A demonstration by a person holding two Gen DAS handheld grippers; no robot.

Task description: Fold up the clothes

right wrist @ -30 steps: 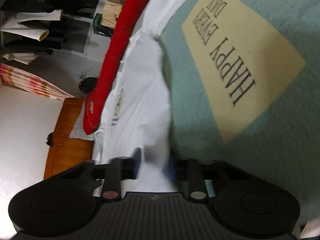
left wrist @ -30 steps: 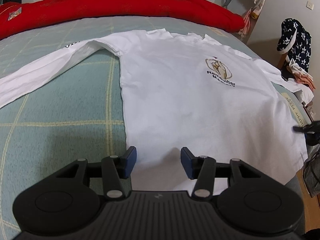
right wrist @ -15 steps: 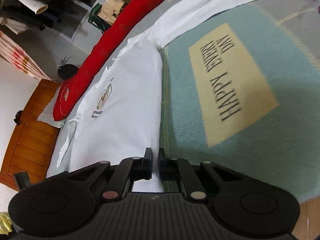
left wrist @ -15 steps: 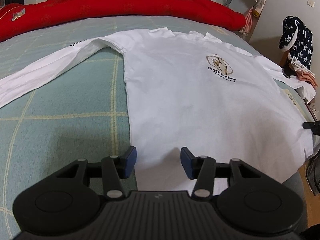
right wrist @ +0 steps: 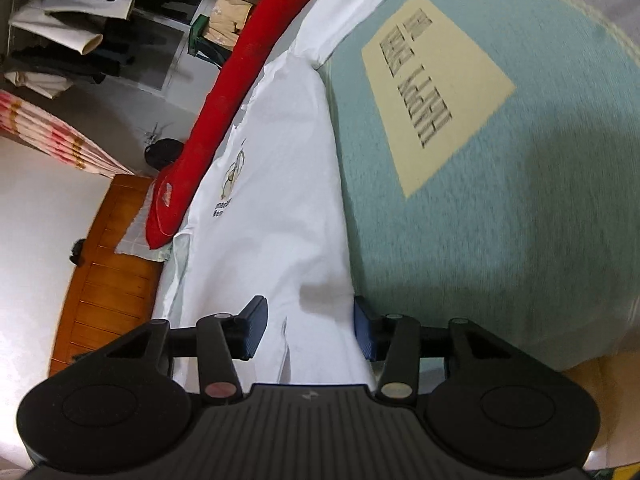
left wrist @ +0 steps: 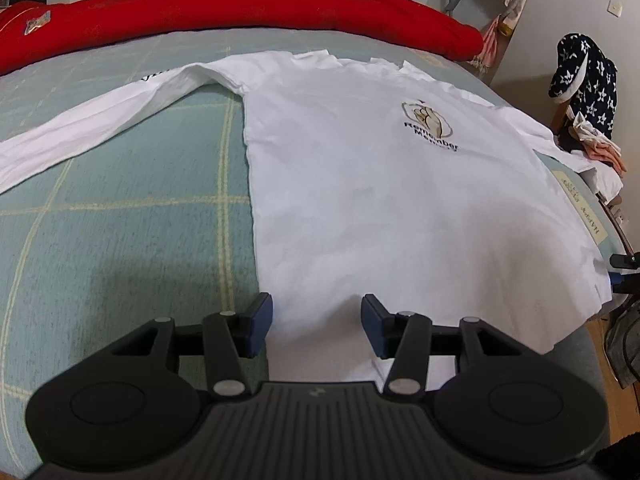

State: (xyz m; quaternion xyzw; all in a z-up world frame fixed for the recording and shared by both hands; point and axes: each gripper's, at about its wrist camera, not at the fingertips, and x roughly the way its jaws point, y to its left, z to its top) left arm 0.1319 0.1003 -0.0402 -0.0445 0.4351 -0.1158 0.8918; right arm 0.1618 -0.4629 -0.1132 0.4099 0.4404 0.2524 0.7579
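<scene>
A white long-sleeved shirt (left wrist: 380, 184) with a small chest print lies spread flat on a pale green bedspread (left wrist: 132, 240), sleeves out to both sides. My left gripper (left wrist: 316, 316) hovers open over the shirt's hem near its left side edge, and nothing sits between its blue pads. In the right wrist view the same shirt (right wrist: 276, 216) runs away from me. My right gripper (right wrist: 308, 328) is over the hem's other corner with its jaws opening. The cloth lies flat below the pads, which do not press on it.
A red quilt (left wrist: 240, 12) lies rolled along the bed's far side. A cream patch with lettering (right wrist: 432, 92) is on the bedspread beside the shirt. A chair with dark starred clothing (left wrist: 584, 80) stands at the bed's right. A wooden headboard (right wrist: 104, 264) and hanging clothes (right wrist: 68, 28) lie beyond.
My right gripper was shut at the shirt's hem corner and has opened, leaving the cloth flat on the bed. The left gripper stayed open over the hem.
</scene>
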